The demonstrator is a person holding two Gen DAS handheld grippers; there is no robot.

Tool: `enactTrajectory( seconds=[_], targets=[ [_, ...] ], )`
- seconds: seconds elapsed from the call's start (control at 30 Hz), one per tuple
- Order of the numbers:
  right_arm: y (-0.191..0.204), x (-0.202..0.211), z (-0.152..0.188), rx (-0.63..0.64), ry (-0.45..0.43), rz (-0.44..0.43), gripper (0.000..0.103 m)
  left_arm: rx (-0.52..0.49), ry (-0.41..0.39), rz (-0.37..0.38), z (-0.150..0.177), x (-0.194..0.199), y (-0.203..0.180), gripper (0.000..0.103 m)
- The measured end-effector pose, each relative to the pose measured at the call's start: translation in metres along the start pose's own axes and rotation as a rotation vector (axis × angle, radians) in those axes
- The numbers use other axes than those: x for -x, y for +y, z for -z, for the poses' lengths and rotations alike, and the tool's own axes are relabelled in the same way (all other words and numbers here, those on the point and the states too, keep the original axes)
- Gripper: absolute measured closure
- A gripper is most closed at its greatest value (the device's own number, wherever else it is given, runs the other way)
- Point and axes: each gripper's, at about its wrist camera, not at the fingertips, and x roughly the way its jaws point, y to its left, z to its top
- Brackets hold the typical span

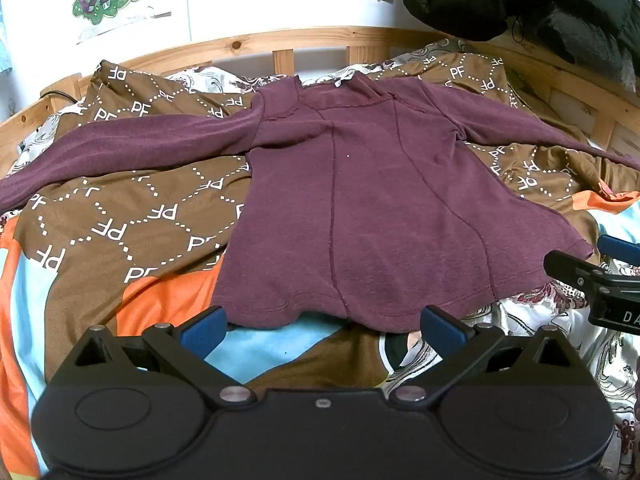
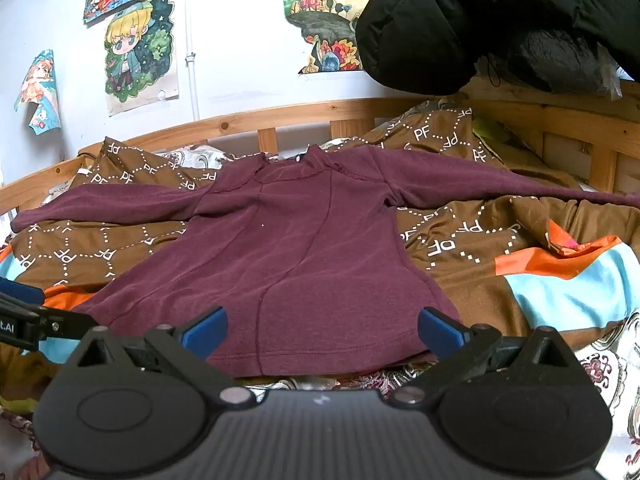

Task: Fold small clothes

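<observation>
A small maroon long-sleeved top lies flat on the bed, hem toward me, collar toward the headboard, both sleeves spread out sideways. It also shows in the right wrist view. My left gripper is open and empty, its blue pads just short of the hem's left-middle part. My right gripper is open and empty, with its pads over the hem's right part. The right gripper shows at the right edge of the left wrist view; the left gripper shows at the left edge of the right wrist view.
The top lies on a brown "PF" patterned quilt with orange and light blue patches. A wooden bed rail runs behind it. A black padded jacket hangs at the upper right. Drawings are taped on the wall.
</observation>
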Motion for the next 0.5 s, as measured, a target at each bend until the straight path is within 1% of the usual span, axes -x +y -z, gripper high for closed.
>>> enactTrajectory(
  seconds=[0.5],
  targets=[
    [-0.0013, -0.0009, -0.0001, -0.005, 0.0, -0.003, 0.0, 0.0, 0.0, 0.0, 0.0, 0.0001, 0.0, 0.001]
  ],
)
